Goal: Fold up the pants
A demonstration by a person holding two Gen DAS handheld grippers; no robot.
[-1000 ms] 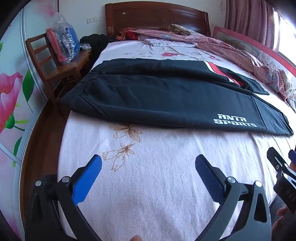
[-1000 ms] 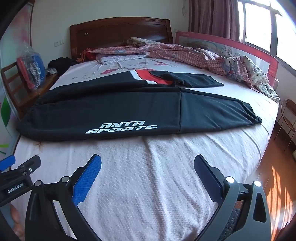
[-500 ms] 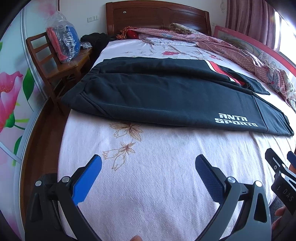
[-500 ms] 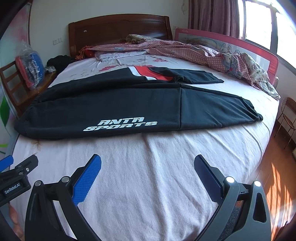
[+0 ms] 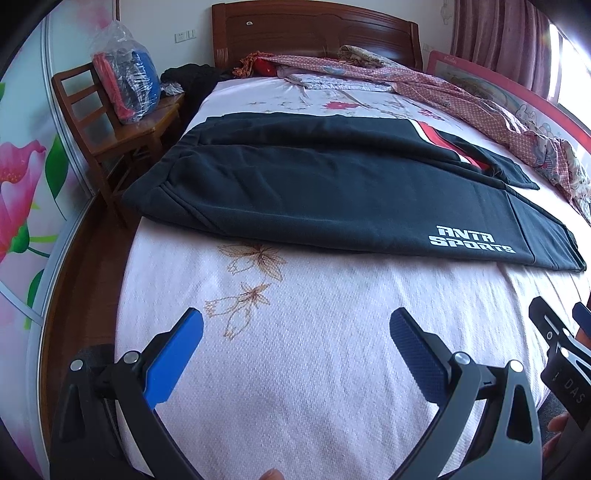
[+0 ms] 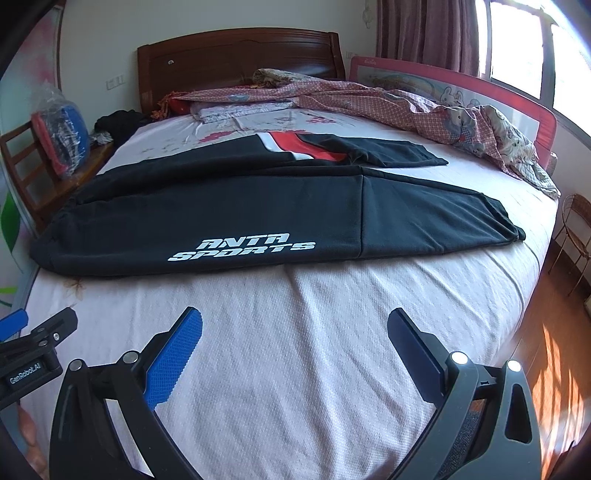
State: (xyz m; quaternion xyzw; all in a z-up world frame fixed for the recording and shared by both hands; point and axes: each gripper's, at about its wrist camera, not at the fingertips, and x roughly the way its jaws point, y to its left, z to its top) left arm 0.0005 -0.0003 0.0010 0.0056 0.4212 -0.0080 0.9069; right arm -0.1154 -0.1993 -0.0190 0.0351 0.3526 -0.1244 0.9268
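Note:
Black sports pants with white "ANTA SPORTS" lettering and a red-and-white stripe lie spread flat across the pink bed, waistband to the left, leg ends to the right. They also show in the right wrist view. My left gripper is open and empty above the bare sheet in front of the pants. My right gripper is open and empty, likewise short of the pants' near edge. Each gripper shows at the edge of the other's view.
A wooden chair with a plastic-wrapped bundle stands left of the bed. A patterned quilt is bunched along the far right by a red bed rail. The wooden headboard is at the back. A wire stand is on the floor right.
Both grippers have edged slightly forward toward the pants, so the pants sit a little lower and nearer in both views. Both stay open.

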